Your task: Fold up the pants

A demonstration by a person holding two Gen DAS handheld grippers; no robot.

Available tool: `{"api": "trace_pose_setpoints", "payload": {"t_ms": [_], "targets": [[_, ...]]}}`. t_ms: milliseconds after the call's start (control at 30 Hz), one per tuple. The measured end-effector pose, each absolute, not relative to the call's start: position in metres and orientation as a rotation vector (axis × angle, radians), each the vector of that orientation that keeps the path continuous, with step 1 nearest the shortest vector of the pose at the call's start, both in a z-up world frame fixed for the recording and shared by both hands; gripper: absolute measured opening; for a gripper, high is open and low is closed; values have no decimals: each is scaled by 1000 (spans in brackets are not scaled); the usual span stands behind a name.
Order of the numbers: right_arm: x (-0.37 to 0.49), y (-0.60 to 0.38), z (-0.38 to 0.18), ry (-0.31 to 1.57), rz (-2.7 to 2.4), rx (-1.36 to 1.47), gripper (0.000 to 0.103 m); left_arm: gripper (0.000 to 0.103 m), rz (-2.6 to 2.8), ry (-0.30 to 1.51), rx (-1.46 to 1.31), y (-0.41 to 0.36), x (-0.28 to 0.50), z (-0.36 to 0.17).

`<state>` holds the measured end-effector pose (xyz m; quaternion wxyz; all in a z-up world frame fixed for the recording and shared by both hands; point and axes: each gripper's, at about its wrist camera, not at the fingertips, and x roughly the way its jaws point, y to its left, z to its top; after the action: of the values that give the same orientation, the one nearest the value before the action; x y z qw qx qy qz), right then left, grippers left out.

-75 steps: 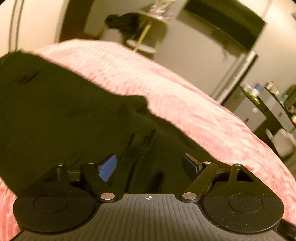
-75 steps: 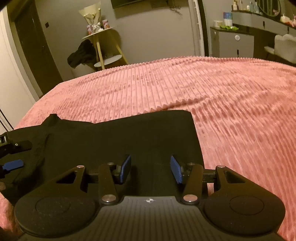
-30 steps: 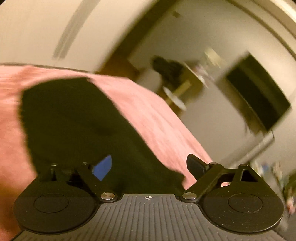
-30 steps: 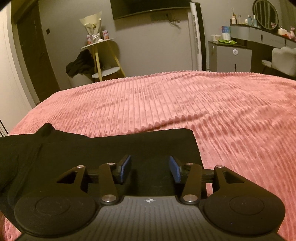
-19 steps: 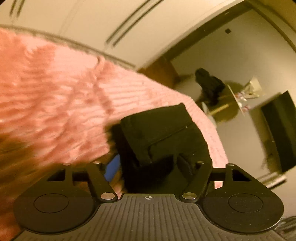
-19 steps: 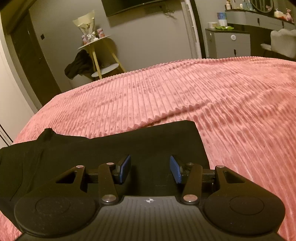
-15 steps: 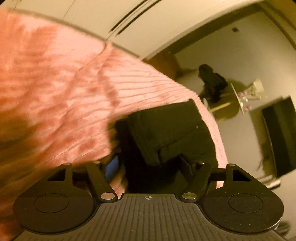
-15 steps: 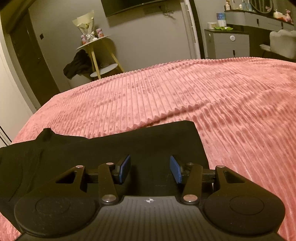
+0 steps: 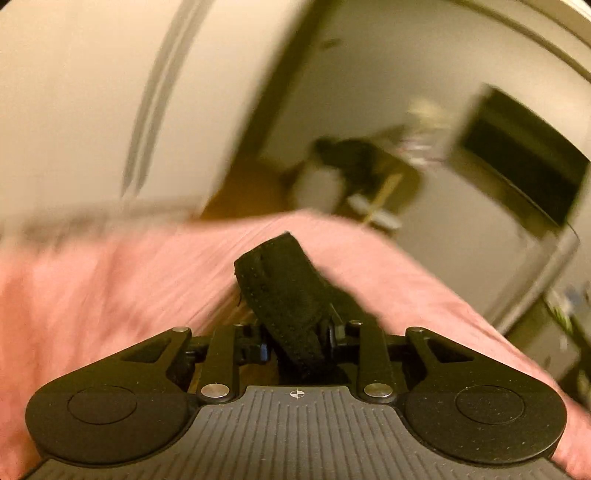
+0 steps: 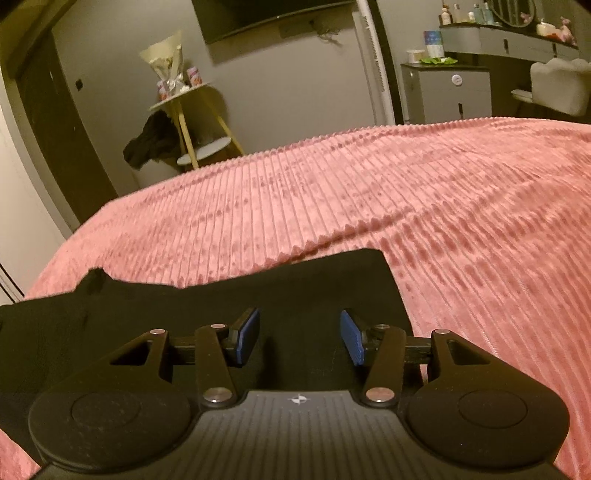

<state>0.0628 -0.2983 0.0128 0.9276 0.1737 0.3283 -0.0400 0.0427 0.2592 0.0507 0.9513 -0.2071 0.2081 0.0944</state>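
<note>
The black pants (image 10: 207,314) lie flat on the pink ribbed bedspread (image 10: 406,206), reaching from the left edge to a straight end near the middle. My right gripper (image 10: 300,334) is open and empty, its blue pads just above the pants near their right end. In the left wrist view my left gripper (image 9: 297,341) is shut on a stitched edge of the black pants (image 9: 284,284), which sticks up between the jaws above the bedspread (image 9: 110,288). That view is blurred by motion.
A yellow-legged side table (image 10: 188,110) with dark clothing (image 10: 151,142) hanging on it stands beyond the bed's far edge. A wall TV (image 10: 266,14), a grey cabinet (image 10: 447,92) and a white chair (image 10: 554,85) stand at the back right.
My left gripper has closed on the edge of the pants and swung up with it, the view blurring. The right gripper has stayed open over the pants, barely moving.
</note>
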Motion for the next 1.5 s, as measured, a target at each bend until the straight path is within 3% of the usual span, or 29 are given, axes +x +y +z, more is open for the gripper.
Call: {"api": "trace_pose_setpoints", "payload": {"t_ms": [200, 400, 500, 567, 633, 700, 767, 1033, 1333, 1400, 1433, 1500], "targets": [[52, -305, 18, 662, -60, 435, 48, 29, -71, 290, -116, 140, 25, 117], [30, -324, 27, 620, -41, 582, 48, 34, -340, 313, 62, 20, 10, 114], [20, -335, 26, 620, -15, 685, 51, 55, -425, 382, 98, -24, 8, 92], [16, -341, 25, 623, 2, 733, 58, 84, -495, 481, 117, -47, 8, 75], [14, -344, 24, 629, 26, 769, 61, 85, -499, 548, 138, -63, 5, 57], [15, -345, 22, 644, 58, 788, 62, 87, -483, 555, 140, -63, 1, 49], [19, -343, 20, 671, 103, 793, 65, 95, -430, 557, 98, -50, 4, 53], [76, -320, 3, 891, 236, 727, 69, 96, 20, 703, -264, 49, 50, 36], [127, -308, -24, 1026, 382, 814, 73, 96, 67, 844, -449, 75, 73, -3], [131, -305, -28, 1031, 407, 847, 65, 96, 64, 848, -473, 80, 69, -4], [133, -304, -31, 1039, 429, 866, 44, 96, 60, 847, -482, 81, 70, -6], [135, -303, -38, 1048, 443, 943, 41, 96, 63, 843, -504, 85, 65, -7]]}}
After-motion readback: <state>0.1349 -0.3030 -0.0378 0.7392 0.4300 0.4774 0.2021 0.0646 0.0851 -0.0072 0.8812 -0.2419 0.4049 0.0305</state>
